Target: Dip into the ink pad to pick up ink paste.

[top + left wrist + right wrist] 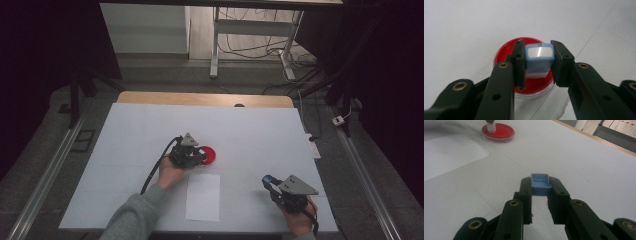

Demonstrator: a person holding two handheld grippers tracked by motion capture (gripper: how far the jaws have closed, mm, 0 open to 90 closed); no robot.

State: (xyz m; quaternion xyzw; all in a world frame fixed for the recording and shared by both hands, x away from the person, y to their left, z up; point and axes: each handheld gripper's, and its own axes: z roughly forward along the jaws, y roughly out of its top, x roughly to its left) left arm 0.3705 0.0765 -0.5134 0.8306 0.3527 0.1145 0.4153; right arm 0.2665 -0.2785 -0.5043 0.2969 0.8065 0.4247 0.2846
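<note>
Two grippers are in my hands. My left gripper (537, 62) clamps a small pale-blue block with a white face (539, 59), poised over the round red dish in its clear plastic rim (209, 155); whether it touches the red, I cannot tell. My right gripper (540, 187), at about four o'clock from the dish and well apart, pinches a small blue plastic cap (540, 183). A white paper sheet (203, 196) lies at six o'clock from the dish.
</note>
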